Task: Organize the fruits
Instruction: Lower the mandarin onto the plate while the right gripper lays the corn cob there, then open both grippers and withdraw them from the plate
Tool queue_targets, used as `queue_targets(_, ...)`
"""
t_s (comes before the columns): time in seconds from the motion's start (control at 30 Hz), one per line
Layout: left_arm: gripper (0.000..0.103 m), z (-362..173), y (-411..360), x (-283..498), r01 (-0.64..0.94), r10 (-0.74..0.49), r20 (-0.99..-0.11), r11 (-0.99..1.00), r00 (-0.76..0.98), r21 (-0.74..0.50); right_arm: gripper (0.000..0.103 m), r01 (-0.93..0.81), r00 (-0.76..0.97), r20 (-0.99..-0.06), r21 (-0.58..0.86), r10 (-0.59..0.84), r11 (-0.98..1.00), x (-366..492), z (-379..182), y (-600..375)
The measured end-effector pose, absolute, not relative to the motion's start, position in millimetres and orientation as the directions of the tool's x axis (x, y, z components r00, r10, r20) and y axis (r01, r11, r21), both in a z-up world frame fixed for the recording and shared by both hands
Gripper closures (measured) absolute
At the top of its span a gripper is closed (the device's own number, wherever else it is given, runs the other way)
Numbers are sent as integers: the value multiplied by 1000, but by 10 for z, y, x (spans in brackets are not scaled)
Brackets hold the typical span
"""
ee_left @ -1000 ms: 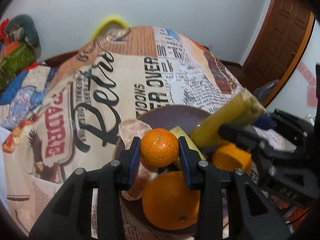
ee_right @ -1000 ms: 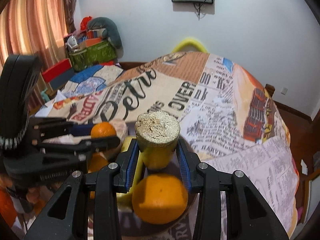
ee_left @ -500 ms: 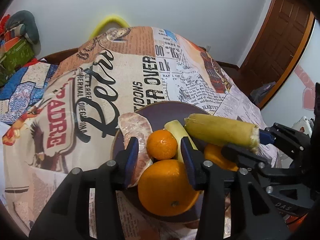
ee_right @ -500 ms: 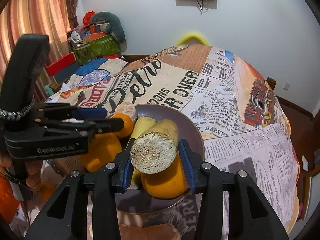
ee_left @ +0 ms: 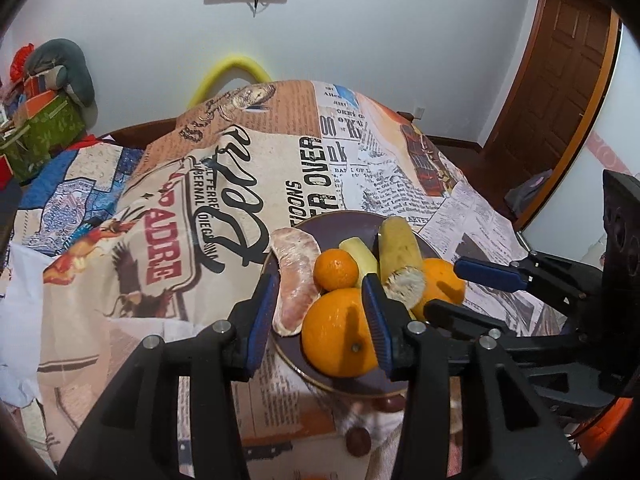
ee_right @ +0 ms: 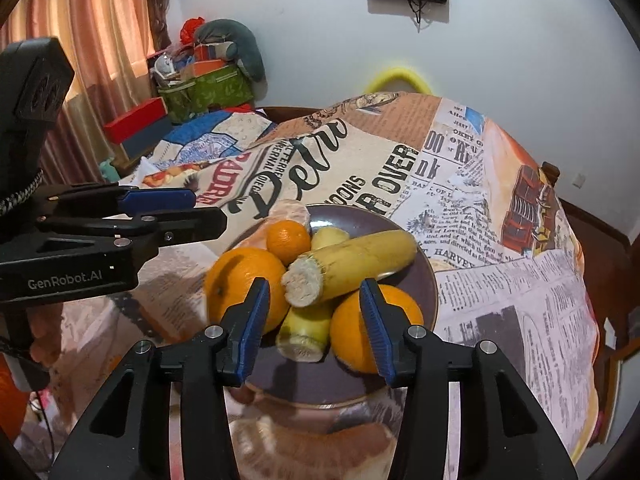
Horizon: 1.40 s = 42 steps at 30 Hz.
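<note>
A dark round plate (ee_left: 356, 222) (ee_right: 424, 276) on the newspaper-print cloth holds a small mandarin (ee_left: 335, 269) (ee_right: 288, 241), two large oranges (ee_left: 338, 334) (ee_right: 244, 284), a second one (ee_right: 374, 330), two yellow corn cobs (ee_left: 400, 256) (ee_right: 352, 264) and a pale pomelo wedge (ee_left: 294, 276). My left gripper (ee_left: 320, 320) is open and empty, above the near side of the plate. My right gripper (ee_right: 314, 322) is open and empty, just in front of the upper corn cob's cut end.
The cloth-covered table (ee_left: 248, 184) drops off at its far and right edges. A wooden door (ee_left: 556, 80) stands at the right. Boxes and a green bag (ee_right: 204, 88) sit at the back left by a curtain (ee_right: 80, 40). Small dark fruits (ee_left: 358, 440) lie below the plate.
My left gripper let go of the mandarin, which now rests on the plate. My right gripper let go of the corn cob, now lying across the other fruit. Both grippers pulled back.
</note>
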<state>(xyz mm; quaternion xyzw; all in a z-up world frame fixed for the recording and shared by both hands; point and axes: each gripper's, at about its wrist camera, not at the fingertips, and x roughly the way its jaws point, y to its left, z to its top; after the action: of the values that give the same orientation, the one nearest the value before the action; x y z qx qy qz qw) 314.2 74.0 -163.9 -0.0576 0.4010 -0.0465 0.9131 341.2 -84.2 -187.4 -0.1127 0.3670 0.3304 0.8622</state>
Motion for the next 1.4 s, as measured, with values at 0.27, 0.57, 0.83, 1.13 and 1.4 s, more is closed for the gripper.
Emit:
queue_targets(0.27, 59, -1432, 702, 2787, 43, -119, -704, 991, 701, -125, 56, -624, 543, -685, 58, 485, 779, 3122, -1662, -1031)
queue_targets(0.57, 57, -1367, 718, 2344, 28, -99, -704, 993, 703, -112, 49, -566, 561, -688, 88, 461, 820, 2816, -1650, -1292)
queue_targets(0.83, 48, -1647, 787, 2062, 9, -83, -750, 995, 656, -102, 37, -513, 567, -723, 64, 394, 856, 2559, -1865, -1437)
queue_targets(1.13, 48, -2017, 785, 1944, -4, -93, -802, 993, 590, -118, 4, -440, 539, -771, 84, 338, 894, 2482, -2187, -1401)
queue_targets(1.4, 48, -2226, 810, 1905, -17, -95, -825, 992, 556, -126, 3, -361, 493, -828, 86, 268, 929, 2684, -2455, -1160)
